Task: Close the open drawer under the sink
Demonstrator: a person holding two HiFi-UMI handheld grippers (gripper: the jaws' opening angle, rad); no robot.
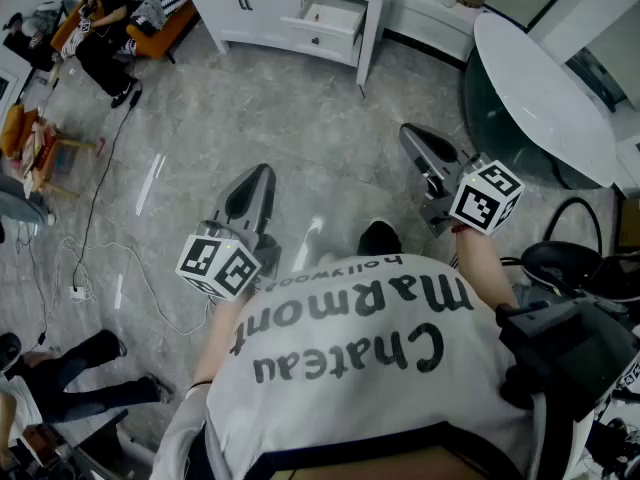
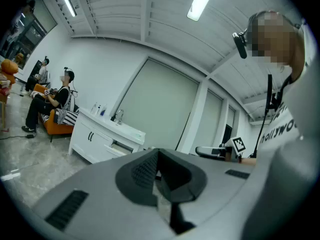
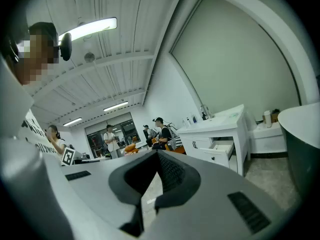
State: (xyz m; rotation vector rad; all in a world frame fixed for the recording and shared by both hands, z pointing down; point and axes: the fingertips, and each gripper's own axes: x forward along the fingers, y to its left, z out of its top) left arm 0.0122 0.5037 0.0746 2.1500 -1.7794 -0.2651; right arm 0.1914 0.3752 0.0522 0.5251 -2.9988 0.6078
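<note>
A white sink cabinet [image 1: 290, 3] stands across the grey marble floor at the top of the head view. Its right-hand drawer [image 1: 330, 18] is pulled out, showing its inside. Both grippers are held in the air well short of it, pointing toward it. My left gripper [image 1: 262, 174] has its jaws together with nothing between them. My right gripper [image 1: 411, 134] is also shut and empty. In the left gripper view the shut jaws [image 2: 158, 151] point at the cabinet [image 2: 95, 136]. In the right gripper view the jaws [image 3: 157, 154] face the open drawer [image 3: 221, 151].
A white-rimmed round tub [image 1: 545, 93] stands at the right, close to my right gripper. A low side cabinet [image 1: 435, 18] with a cup sits beside the sink cabinet. People sit on an orange seat [image 1: 150, 28] at the upper left. Cables [image 1: 95, 238] trail over the floor at the left.
</note>
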